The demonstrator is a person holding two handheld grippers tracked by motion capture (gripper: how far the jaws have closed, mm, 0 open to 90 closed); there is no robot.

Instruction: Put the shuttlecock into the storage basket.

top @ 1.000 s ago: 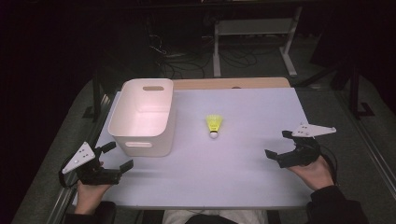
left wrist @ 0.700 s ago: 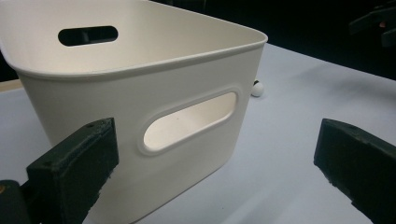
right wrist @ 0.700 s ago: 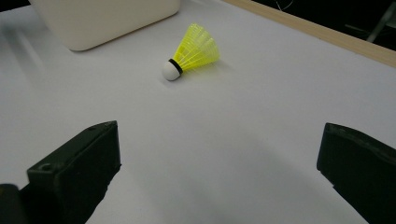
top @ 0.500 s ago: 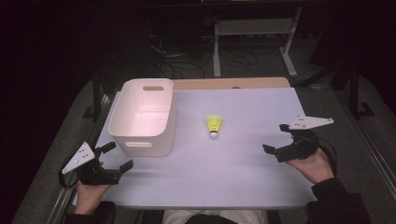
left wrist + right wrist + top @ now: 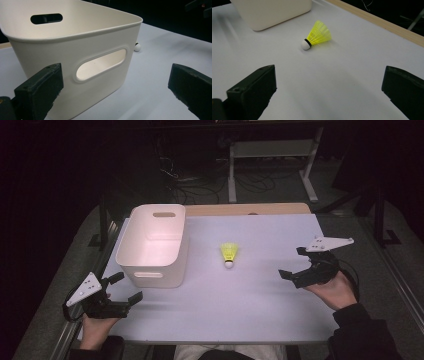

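- From above, the yellow shuttlecock (image 5: pixel 229 254) lies mid-table just right of the empty white bin (image 5: pixel 152 245); right gripper (image 5: pixel 299 265) spread.
- Left gripper (image 5: pixel 115 90), jaws wide, faces the bin wall; a nudge could shift it.
- Right gripper view: that light shuttlecock may roll if clipped.

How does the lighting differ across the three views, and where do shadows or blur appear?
High view: the table is brightly lit, its surroundings nearly black. Left gripper view: the white bin is sharp and evenly lit, while the close jaws look soft. Right gripper view: the yellow shuttlecock is crisp with a faint shadow beneath, and the near jaws are slightly blurred.
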